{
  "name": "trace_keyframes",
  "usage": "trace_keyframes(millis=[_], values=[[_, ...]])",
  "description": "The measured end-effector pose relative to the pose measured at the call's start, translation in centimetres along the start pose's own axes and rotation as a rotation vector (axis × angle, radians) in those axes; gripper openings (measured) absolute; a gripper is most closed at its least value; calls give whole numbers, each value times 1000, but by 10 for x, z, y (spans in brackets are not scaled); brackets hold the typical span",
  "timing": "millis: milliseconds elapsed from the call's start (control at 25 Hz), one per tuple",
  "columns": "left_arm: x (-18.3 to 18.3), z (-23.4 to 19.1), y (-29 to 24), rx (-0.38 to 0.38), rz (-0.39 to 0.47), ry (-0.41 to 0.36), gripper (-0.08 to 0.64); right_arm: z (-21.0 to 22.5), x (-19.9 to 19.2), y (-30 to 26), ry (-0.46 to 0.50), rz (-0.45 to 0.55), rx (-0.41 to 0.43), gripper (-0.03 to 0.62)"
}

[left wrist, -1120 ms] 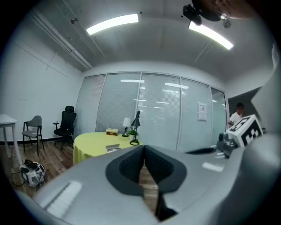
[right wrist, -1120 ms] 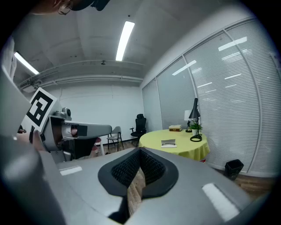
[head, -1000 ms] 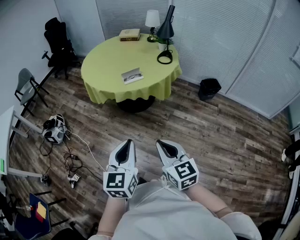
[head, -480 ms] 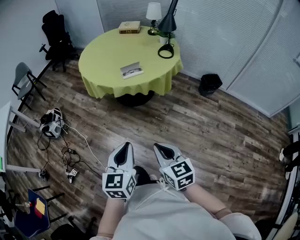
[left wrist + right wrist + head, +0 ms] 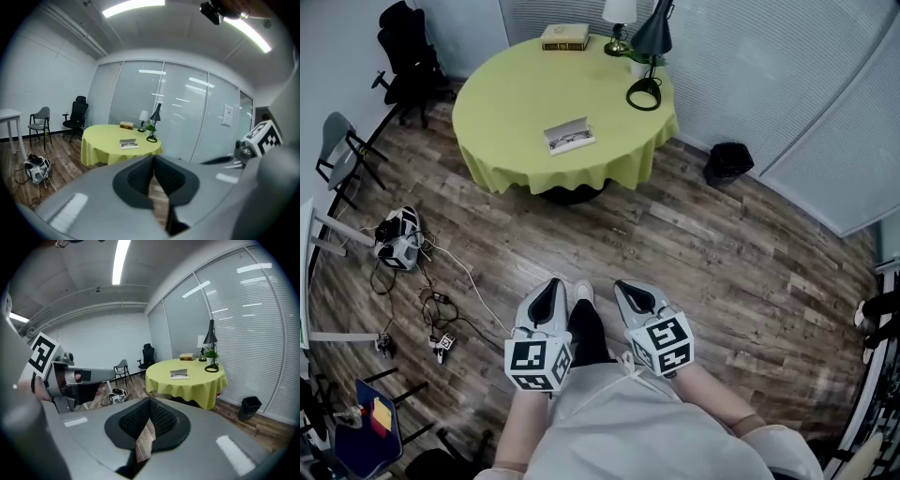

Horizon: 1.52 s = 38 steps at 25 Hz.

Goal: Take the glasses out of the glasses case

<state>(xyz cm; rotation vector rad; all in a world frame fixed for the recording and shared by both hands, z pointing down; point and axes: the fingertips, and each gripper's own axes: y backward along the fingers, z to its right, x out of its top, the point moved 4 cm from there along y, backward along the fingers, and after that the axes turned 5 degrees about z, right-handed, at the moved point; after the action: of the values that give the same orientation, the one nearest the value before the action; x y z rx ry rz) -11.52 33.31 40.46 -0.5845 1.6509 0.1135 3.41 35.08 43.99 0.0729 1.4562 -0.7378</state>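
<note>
The glasses case (image 5: 570,135) lies open on the round yellow table (image 5: 502,112), toward its near edge, with the glasses (image 5: 569,141) resting inside it — well apart from me, across the wooden floor (image 5: 722,253). At the table's far edge sit a book (image 5: 564,37) on the left, a white lamp (image 5: 620,13) beside it, and a black desk lamp (image 5: 649,58) on the right. A black bin (image 5: 728,161) stands on the floor to the right of the table, a dark office chair (image 5: 406,47) to the far left, and a tangle of cables (image 5: 431,300) lies on the near left.

I hold my left gripper (image 5: 551,292) and right gripper (image 5: 630,292) side by side close to my body — both point toward the table. Each is clenched, its jaw tips pressed together with nothing between them. From the left gripper view the case (image 5: 129,144) shows beyond the closed tips, as it does from the right gripper view (image 5: 179,375).
</note>
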Motion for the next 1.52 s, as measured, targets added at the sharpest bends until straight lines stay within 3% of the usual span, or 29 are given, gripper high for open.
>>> trace_keyframes(millis=[720,1120,1520], values=[[96,-121,-219,-102,36,49,6,104,117,-199,3,-16,-81,0],[103,-173,-280,-57,-23,46,8,137,141,-281,-15,-51,-58,0],[101,-186,-351,6,-59,72,8,194,157,-342,1,-81,27,0]])
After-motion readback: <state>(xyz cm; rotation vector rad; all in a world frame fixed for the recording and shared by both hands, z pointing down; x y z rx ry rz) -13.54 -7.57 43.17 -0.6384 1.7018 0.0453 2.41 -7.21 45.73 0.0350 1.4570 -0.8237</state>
